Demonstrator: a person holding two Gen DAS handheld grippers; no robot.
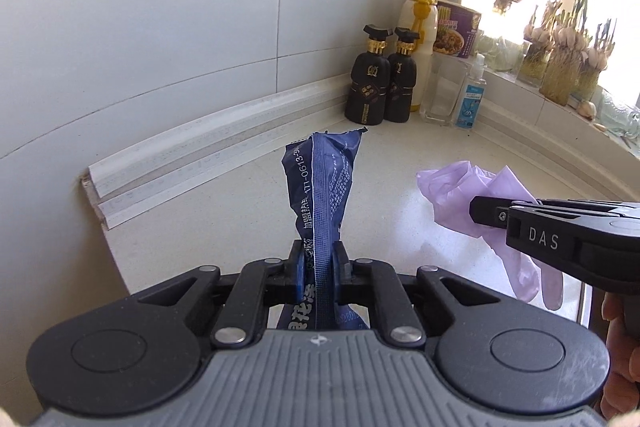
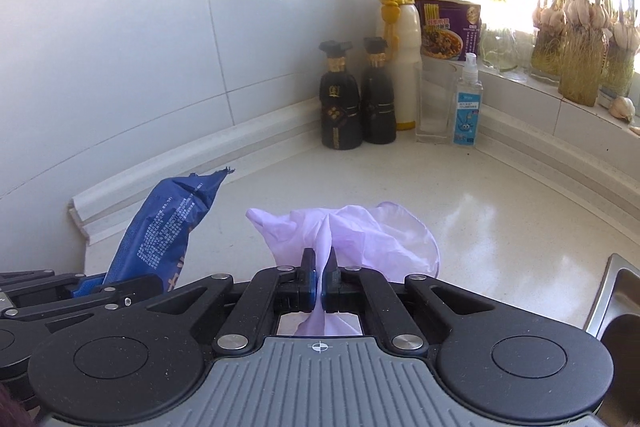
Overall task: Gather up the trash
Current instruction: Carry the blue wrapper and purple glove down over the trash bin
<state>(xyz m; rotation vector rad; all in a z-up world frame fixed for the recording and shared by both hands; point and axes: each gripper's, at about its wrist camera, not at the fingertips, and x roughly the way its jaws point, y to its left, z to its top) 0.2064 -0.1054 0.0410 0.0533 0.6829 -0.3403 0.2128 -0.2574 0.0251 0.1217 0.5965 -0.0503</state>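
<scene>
Above the pale counter (image 1: 224,211), in the left wrist view, the left gripper (image 1: 320,259) is clenched on a blue wrapper (image 1: 324,183), which stands with its long axis running straight away from the camera toward the wall, its torn end pointing at two black bottles (image 1: 380,83) in the corner. The wrapper's lower end drops behind the gripper body and is cut from sight; its print is legible only in part. At the right edge the right gripper (image 1: 486,213) reaches in from the side, pinching a crumpled purple glove (image 1: 476,191) whose fingers hang down toward the counter edge; where the pads meet the glove is hidden by the near finger. In the right wrist view, the right gripper (image 2: 319,263) is closed tight on the glove (image 2: 352,231), which bunches at the pads and fans out forward, with a strip trailing back under the jaws; its finger end cannot be made out here. The wrapper (image 2: 168,223) leans at the left, long axis tilted up and to the right, its base hidden behind the left gripper (image 2: 86,285), whose fingertips are barely visible. A steel sink (image 2: 616,291) is clipped by the right edge.
</scene>
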